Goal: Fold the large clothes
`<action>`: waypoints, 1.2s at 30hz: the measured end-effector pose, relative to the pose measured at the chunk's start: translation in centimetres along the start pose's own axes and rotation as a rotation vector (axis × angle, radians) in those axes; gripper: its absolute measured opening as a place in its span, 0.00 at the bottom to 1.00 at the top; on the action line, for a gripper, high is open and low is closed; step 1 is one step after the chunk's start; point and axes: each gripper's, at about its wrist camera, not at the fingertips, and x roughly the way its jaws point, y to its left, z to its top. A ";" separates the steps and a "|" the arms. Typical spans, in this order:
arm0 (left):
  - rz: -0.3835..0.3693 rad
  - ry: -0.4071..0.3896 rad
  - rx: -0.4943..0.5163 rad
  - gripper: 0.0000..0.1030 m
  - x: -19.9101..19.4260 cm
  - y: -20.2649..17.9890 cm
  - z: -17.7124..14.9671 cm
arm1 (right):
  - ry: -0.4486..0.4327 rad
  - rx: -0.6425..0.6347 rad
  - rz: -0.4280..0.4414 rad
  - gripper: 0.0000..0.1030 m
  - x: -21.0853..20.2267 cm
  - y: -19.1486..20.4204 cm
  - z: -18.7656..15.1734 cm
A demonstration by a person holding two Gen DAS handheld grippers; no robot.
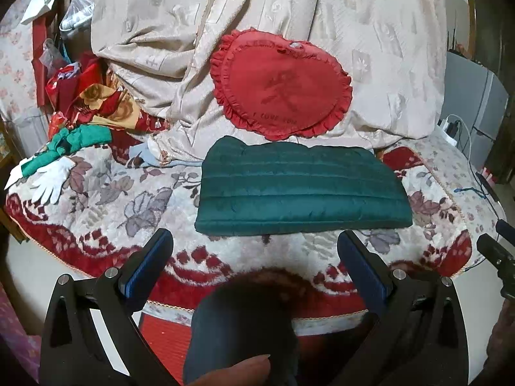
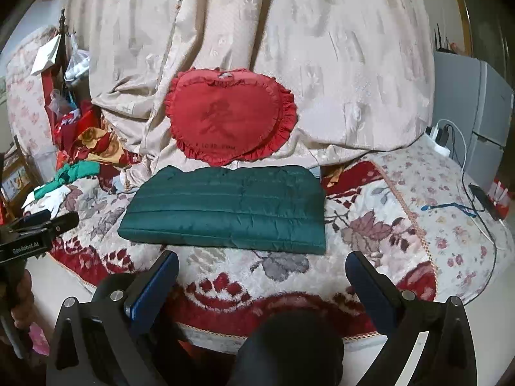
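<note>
Lying flat on the floral blanket (image 1: pixel 106 199), the green quilted jacket (image 1: pixel 301 189) is seen folded into a neat rectangle, just in front of a red heart cushion (image 1: pixel 280 85) (frilled at its edge). The left gripper (image 1: pixel 254 251) and the right gripper (image 2: pixel 262 271) are held spread wide, empty, short of the jacket's near edge.

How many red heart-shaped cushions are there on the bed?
2. One red heart-shaped frilled cushion leans against the beige quilt, behind the folded green padded garment. A second one lies under it, only its frill showing. More may be hidden.
</note>
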 end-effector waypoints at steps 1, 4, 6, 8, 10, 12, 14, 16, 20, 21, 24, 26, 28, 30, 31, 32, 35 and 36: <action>0.000 0.000 0.000 0.99 -0.1 0.0 0.0 | 0.001 -0.002 -0.003 1.00 -0.1 0.0 0.0; 0.011 -0.010 0.002 0.99 -0.3 -0.1 0.0 | -0.008 0.000 -0.003 1.00 -0.5 0.0 0.0; 0.007 -0.009 -0.001 0.99 -0.3 -0.1 0.1 | -0.017 -0.003 -0.009 1.00 -0.9 0.1 0.1; 0.008 -0.007 0.003 0.99 -0.3 -0.2 0.1 | -0.026 -0.009 -0.012 1.00 -1.3 0.2 0.2; 0.004 -0.006 -0.005 0.99 -0.3 -0.2 0.1 | -0.042 -0.017 -0.009 1.00 -1.8 0.2 0.4; 0.007 -0.004 -0.001 0.99 -0.3 -0.4 0.1 | -0.068 -0.029 -0.018 1.00 -2.3 0.1 0.7; 0.006 0.004 0.006 0.99 -0.3 -0.6 0.2 | -0.065 -0.024 -0.017 1.00 -2.3 -0.3 1.0; 0.006 0.010 0.016 0.99 -0.1 -1.1 0.4 | -0.049 -0.003 -0.015 1.00 -1.8 -0.9 1.0; 0.009 0.021 0.044 0.99 0.2 -2.0 0.7 | -0.031 0.021 -0.038 1.00 -1.0 -1.4 0.8; 0.011 0.021 0.050 0.99 0.2 -2.2 0.7 | -0.027 0.019 -0.051 1.00 -0.9 -1.5 0.8; 0.011 0.012 0.072 0.99 -0.1 -2.7 1.0 | -0.011 0.035 -0.078 1.00 -0.2 -1.8 0.7; 0.009 -0.002 0.070 0.99 -0.6 -2.5 1.2 | 0.010 0.057 -0.061 1.00 0.5 -2.0 0.6; 0.004 -0.011 0.057 0.99 -0.7 -2.1 1.3 | 0.034 0.078 -0.043 1.00 1.3 -2.1 0.8; 0.003 -0.008 0.037 0.99 -0.4 -1.8 1.4 | 0.057 0.084 -0.020 1.00 1.7 -1.8 0.8; -0.001 -0.003 0.028 0.99 -0.2 -1.7 1.4 | 0.062 0.078 -0.011 1.00 1.8 -1.6 0.9; -0.005 0.006 0.018 0.99 0.2 -1.8 1.4 | 0.061 0.068 -0.010 1.00 1.7 -1.4 0.9; -0.011 0.039 0.022 0.99 1.1 -2.3 0.9 | 0.050 0.027 -0.036 1.00 1.1 -0.7 0.7; -0.011 0.042 0.034 0.99 1.1 -2.7 0.8 | 0.045 0.023 -0.038 1.00 0.9 -0.6 0.6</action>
